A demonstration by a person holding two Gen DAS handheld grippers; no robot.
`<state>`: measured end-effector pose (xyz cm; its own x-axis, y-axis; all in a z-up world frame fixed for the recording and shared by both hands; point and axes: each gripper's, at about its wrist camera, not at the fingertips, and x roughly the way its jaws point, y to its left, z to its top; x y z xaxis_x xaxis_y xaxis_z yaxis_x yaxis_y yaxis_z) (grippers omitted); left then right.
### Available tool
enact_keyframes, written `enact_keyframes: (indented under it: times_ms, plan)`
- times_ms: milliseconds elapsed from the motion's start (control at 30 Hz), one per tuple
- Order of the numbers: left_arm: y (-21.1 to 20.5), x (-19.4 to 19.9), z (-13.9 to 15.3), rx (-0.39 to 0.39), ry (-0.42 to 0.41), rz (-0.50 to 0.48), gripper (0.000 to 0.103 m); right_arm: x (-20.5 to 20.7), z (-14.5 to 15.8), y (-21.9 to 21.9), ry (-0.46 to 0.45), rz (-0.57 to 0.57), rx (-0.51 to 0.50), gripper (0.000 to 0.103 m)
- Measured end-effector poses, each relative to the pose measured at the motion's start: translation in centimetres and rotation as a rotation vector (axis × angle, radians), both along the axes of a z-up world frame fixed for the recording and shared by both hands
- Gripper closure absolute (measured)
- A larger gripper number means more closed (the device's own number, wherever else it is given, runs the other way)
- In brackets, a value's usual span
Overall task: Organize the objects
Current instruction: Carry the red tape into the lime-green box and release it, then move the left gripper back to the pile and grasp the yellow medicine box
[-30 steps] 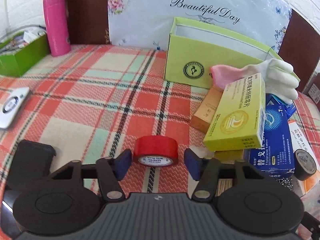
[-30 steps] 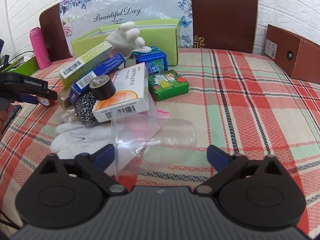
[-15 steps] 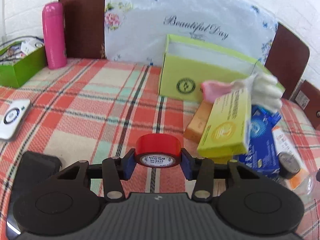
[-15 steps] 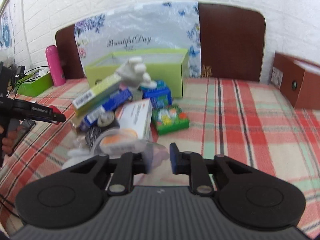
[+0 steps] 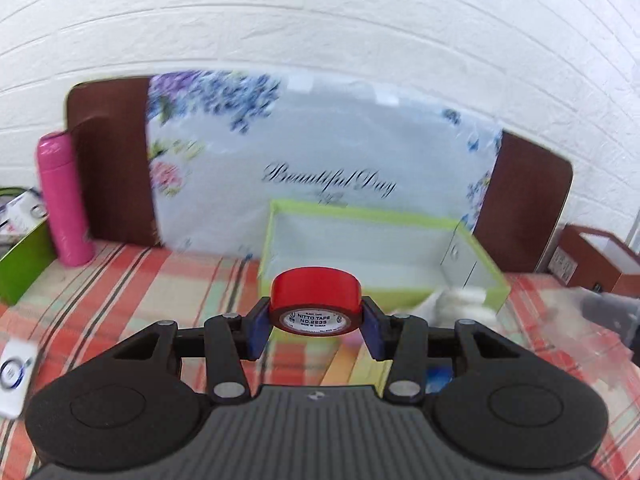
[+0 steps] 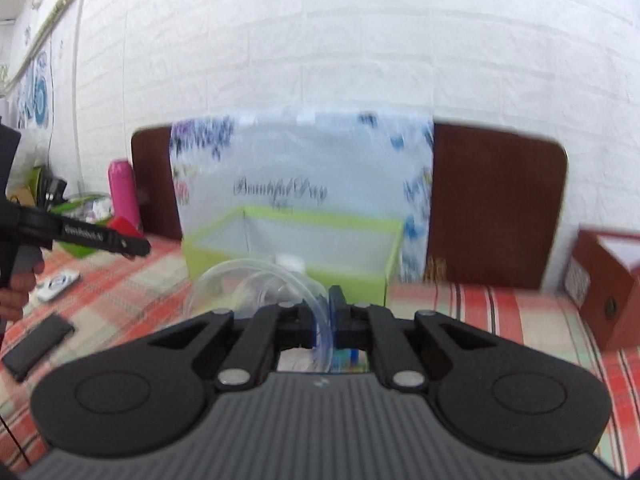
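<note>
My left gripper (image 5: 316, 322) is shut on a red tape roll (image 5: 315, 305) and holds it in the air in front of the open lime-green box (image 5: 376, 220), whose inside looks bare. My right gripper (image 6: 325, 320) is shut on a clear plastic cup (image 6: 256, 288), held up before the same green box (image 6: 288, 264). In the right wrist view the left gripper (image 6: 136, 246) shows at the far left with the red roll (image 6: 122, 226). A white glove (image 5: 460, 300) lies at the box's right front corner.
A pink bottle (image 5: 64, 200) and a green tray (image 5: 20, 264) stand at the left. A white device (image 5: 14, 368) lies on the plaid cloth. A brown box (image 6: 604, 280) stands at the right. A black flat object (image 6: 36, 344) lies at the left front.
Both grippers shut on their objects and lifted: the left on the red tape roll, the right on the clear cup. Both views now look higher, toward the green box and wall.
</note>
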<state>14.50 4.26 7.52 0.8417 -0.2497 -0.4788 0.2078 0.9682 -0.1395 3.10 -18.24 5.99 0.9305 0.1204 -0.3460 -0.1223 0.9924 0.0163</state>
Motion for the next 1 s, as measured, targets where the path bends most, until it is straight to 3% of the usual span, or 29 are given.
enact_keyframes:
  times_ms: [233, 267, 300, 333, 367, 400, 467, 567, 633, 1000]
  plan:
    - [-2.9, 7.8, 1.0, -0.003, 0.017, 0.012, 0.054, 12.2, 0.8, -0.2, -0.031, -0.074, -0.010, 0.095]
    - [-3.4, 8.8, 0.8, 0.013, 0.018, 0.006, 0.054, 14.0, 0.4, -0.4, -0.012, -0.093, -0.019, 0.085]
    - [-3.7, 9.7, 0.3, 0.028, 0.024, -0.005, 0.054, 15.6, -0.3, -0.6, 0.024, -0.106, -0.017, 0.051]
    - [-4.1, 10.5, -0.4, 0.042, 0.035, -0.018, 0.050, 17.1, -1.2, -0.8, 0.076, -0.125, -0.017, 0.032]
    - [-4.4, 11.2, -1.0, 0.061, 0.055, -0.027, 0.031, 18.3, -2.0, -0.9, 0.121, -0.148, -0.028, 0.015]
    - [-4.6, 11.6, -1.7, 0.085, 0.082, -0.013, 0.023, 19.0, -2.8, -0.9, 0.158, -0.165, -0.055, 0.016]
    - [-4.7, 11.6, -2.7, 0.112, 0.086, 0.006, 0.022, 18.7, -3.6, -0.8, 0.170, -0.160, -0.121, 0.015]
    - [-4.5, 11.7, -3.5, 0.086, 0.110, 0.001, 0.020, 17.5, -3.9, -1.1, 0.115, -0.144, -0.171, 0.000]
    - [-4.6, 11.6, -3.6, 0.072, 0.125, -0.007, 0.020, 17.0, -3.9, -1.0, 0.111, -0.150, -0.205, 0.000]
    - [-6.0, 6.4, -0.8, 0.113, 0.072, -0.033, 0.020, 14.8, -2.4, -1.3, 0.142, -0.179, -0.149, 0.000]
